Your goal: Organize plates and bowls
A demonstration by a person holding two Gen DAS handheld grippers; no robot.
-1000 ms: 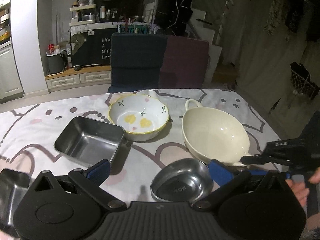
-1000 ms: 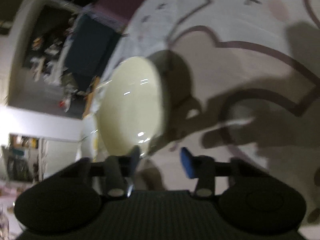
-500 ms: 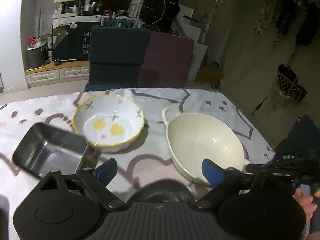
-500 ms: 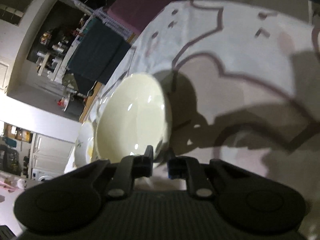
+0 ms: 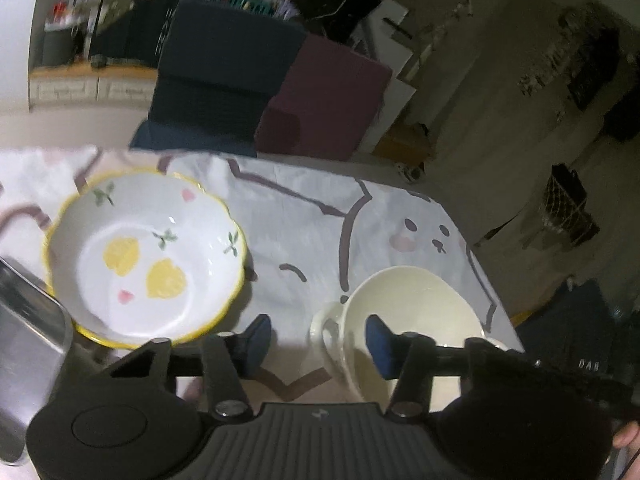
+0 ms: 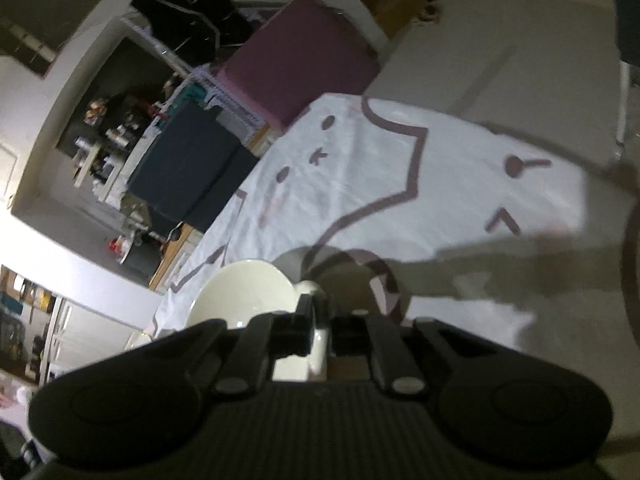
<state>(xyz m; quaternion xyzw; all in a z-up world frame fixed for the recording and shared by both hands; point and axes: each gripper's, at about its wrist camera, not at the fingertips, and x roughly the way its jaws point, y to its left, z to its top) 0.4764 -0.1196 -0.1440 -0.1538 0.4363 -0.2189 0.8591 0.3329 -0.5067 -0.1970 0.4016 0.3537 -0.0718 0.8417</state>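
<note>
Right gripper [image 6: 320, 330] pinches the cream bowl [image 5: 408, 320]; left gripper [image 5: 316, 340] (jaws just narrowing) straddles its handle beside the flowered bowl [image 5: 148, 256].

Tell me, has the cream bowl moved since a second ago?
Cannot tell. The cream bowl looks nearer the tablecloth's right edge, but both cameras moved. The right gripper grips its rim.

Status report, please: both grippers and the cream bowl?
Right gripper shut on cream bowl rim. Left gripper closing around its handle, not pinching. Nothing in the way.

I see a dim room – navy chair [image 5: 224, 84] and maroon chair [image 5: 328, 100] top centre. Cluttered shelves [image 6: 108, 136] sit upper left.
</note>
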